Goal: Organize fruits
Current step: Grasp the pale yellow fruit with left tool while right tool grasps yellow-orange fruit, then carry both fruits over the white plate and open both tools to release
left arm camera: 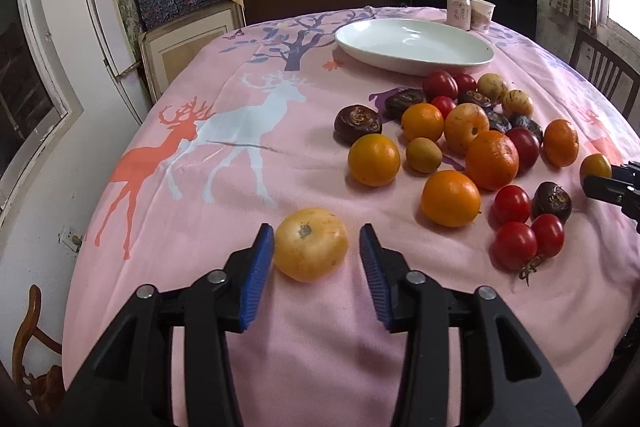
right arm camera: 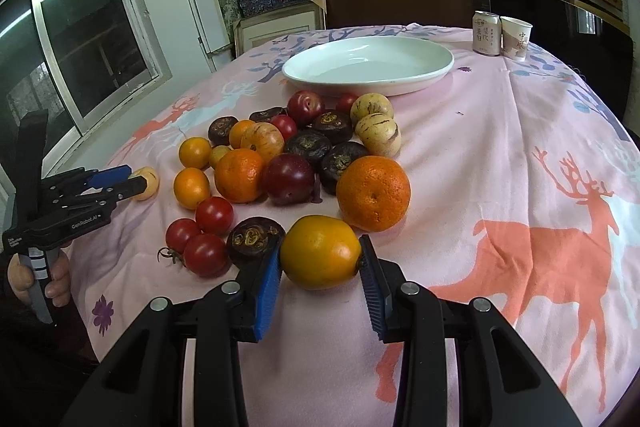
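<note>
Pink cloth with deer and tree prints (left arm camera: 224, 195) covers the table. Item: white oval dish (left arm camera: 414, 45) at the far side, bare inside. Item: drink can (right arm camera: 487, 33) and paper cup (right arm camera: 516, 38), side by side beyond the dish.

Item: heap of fruit (right arm camera: 296, 155) between dish and grippers — oranges, red tomatoes, dark brown ribbed bulbs, pale yellow streaked fruits, most touching one another.

Item: left gripper (left arm camera: 316, 251), blue pads spread; a pale yellow-orange fruit (left arm camera: 311, 245) sits on the cloth between them, apart from the heap. The left pad looks just at its skin and the right pad stands clear, so it is not pinched; whether the left pad truly touches is hard to tell. In the right wrist view this gripper appears at the left edge, a hand (right arm camera: 38, 277) on its handle.

Item: right gripper (right arm camera: 320, 259), pads pressed on both sides of a deep yellow fruit (right arm camera: 320, 251), which lies at the near edge of the heap, just beside a dark bulb (right arm camera: 254, 239) and a large orange (right arm camera: 373, 193).
</note>
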Tool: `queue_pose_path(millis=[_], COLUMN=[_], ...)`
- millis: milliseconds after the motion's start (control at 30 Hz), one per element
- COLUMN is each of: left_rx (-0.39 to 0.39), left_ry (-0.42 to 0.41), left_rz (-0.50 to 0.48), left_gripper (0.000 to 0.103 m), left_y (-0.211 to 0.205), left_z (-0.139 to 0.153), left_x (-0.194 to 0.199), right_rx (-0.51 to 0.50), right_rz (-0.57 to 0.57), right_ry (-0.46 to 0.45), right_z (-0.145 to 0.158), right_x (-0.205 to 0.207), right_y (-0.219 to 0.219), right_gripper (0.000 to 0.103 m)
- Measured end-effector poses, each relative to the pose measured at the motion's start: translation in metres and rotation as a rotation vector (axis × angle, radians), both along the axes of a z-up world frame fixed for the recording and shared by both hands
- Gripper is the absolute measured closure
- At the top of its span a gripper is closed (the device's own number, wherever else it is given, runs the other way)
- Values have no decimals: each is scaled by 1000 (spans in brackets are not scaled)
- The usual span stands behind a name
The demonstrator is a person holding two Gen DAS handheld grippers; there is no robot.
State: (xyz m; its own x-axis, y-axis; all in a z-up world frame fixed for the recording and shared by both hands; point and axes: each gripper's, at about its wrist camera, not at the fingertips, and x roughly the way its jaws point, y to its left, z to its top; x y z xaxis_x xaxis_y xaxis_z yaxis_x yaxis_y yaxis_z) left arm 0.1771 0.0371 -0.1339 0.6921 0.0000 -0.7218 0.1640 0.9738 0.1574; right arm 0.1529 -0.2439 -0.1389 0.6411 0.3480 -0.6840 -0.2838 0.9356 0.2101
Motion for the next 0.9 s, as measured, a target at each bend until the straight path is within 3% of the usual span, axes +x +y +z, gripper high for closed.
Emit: queue_pose_path(millis=[67, 133, 200, 267, 367, 667, 900], left_rx=[18, 68, 42, -14, -51, -106, -157], left_ry=[7, 8, 21, 33, 57, 40, -49], left_rz=[-17, 0, 34, 70, 105, 101, 16], left_gripper=[35, 34, 39, 53, 64, 64, 64], left_y=[-6, -10, -3, 11, 24, 23, -1], left_z=[-4, -11, -12, -9, -13, -1, 52], left_x=[1, 2, 5, 9, 14, 6, 1], right_rx=[4, 13, 19, 24, 24, 24, 70], right_rz=[8, 10, 14, 19, 27, 37, 27], right_ry=[-1, -2, -4, -2, 6, 3, -90], right_z=[-1, -1, -1, -1, -5, 3, 54], right_x=[0, -1, -1, -1, 0, -1, -4], right_y=[0, -1, -2, -4, -3, -2, -21], right_gripper=[65, 65, 65, 65, 65, 65, 65])
